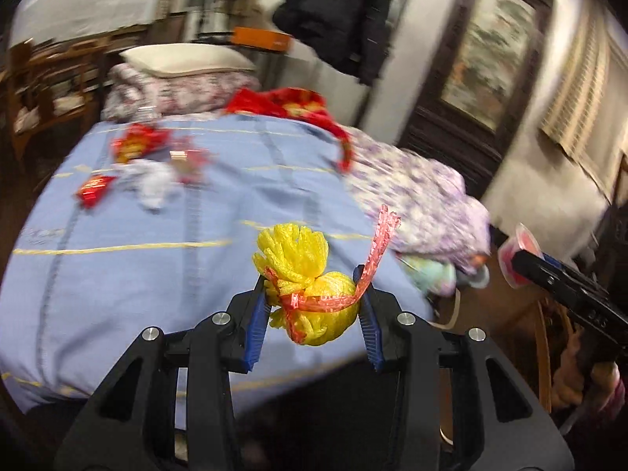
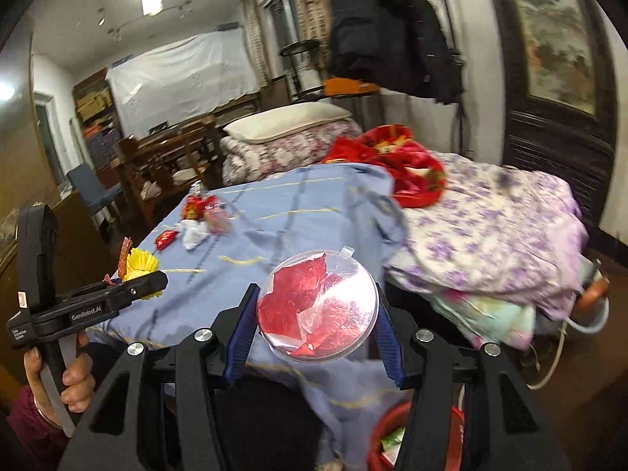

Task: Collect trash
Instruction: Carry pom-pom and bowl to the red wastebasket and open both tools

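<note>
Your left gripper (image 1: 314, 310) is clamped on a yellow bundle (image 1: 310, 298) tied with red ribbon (image 1: 376, 247); the blue pads press its two sides, and the frilly top sticks out toward 11 o'clock. Your right gripper (image 2: 314, 314) is closed on a clear shell (image 2: 318, 306) with red foil inside, the pads touching its rim at 9 and 3 o'clock. That hold looks the weaker one: the shell is smooth, round and pinched only at its edge, so a quick swing or twist could pop it out, or a harder squeeze could crack it or split the halves and spill the foil. The ribbon tail hangs loose at 1 o'clock and could snag. In the right wrist view, a red bin (image 2: 392, 431) sits low at 5 o'clock, half hidden behind the gripper; since you cannot see its whole mouth, a release there might miss or hit its rim. Farther out on the blue sheet (image 1: 157, 274), at 10 o'clock in the left view, more trash waits: red wrappers (image 1: 137, 143), another red wrapper (image 1: 94, 188), and white paper (image 1: 151, 184). Both views are blurred, so slow down before letting go.
</note>
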### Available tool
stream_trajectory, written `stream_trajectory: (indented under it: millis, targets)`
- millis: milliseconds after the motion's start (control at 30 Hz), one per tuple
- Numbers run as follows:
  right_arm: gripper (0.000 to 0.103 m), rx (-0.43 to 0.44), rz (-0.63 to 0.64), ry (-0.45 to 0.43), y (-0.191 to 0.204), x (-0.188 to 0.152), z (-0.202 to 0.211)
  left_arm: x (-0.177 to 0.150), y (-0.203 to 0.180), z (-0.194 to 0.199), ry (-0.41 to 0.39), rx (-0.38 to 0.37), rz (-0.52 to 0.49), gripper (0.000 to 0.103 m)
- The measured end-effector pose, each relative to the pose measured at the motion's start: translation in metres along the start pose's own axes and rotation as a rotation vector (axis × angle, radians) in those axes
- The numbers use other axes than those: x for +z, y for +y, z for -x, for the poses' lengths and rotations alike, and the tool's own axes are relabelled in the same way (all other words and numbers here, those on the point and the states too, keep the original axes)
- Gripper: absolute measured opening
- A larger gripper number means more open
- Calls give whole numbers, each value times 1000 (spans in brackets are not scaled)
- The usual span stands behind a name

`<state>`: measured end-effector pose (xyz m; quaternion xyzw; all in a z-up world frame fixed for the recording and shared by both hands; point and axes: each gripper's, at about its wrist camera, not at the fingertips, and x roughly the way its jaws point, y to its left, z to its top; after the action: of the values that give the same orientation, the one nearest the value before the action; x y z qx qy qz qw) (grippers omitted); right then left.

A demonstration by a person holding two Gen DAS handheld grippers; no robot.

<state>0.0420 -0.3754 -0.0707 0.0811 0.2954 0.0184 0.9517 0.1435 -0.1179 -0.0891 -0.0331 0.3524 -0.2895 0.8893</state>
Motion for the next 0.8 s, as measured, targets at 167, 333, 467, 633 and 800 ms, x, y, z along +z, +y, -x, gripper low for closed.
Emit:
stream_trajectory:
  millis: [167, 333, 467, 633, 800]
  targets:
    - [55, -48, -77, -20, -56, -23, 26, -11, -71, -28, 75, -75, -105, 42]
    - [55, -88, -187, -35, -119, -49, 41, -33, -137, -67, 176, -120, -213, 42]
    - [55, -108, -255, -51, -157, -65, 46, -50, -179, -102, 249, -143, -296, 43]
    - [55, -126, -333, -28, -193, -90, 39, -70, -210, -139, 323, -136, -352, 77]
    - [55, -115, -366, 32, -204, -110, 21, -77, -200, -148, 327, -87, -353, 86]
